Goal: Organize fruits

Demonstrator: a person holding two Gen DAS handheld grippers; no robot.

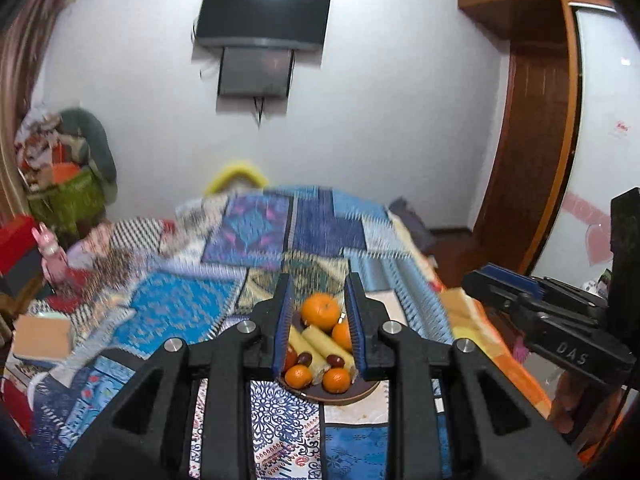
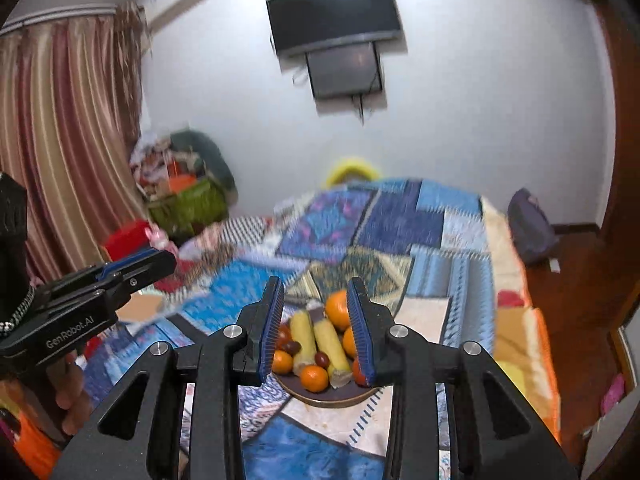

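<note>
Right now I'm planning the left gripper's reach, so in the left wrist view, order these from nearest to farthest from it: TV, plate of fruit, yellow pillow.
1. Plate of fruit: just ahead of the open left gripper, on the quilt.
2. Yellow pillow: at the bed's far end, against the wall.
3. TV: high on the far wall.

Even indoor light, glare on the wall screen (image 1: 264, 12), motion-blurred bedspread (image 2: 380, 232), and dark, curved fisheye edges.
</note>
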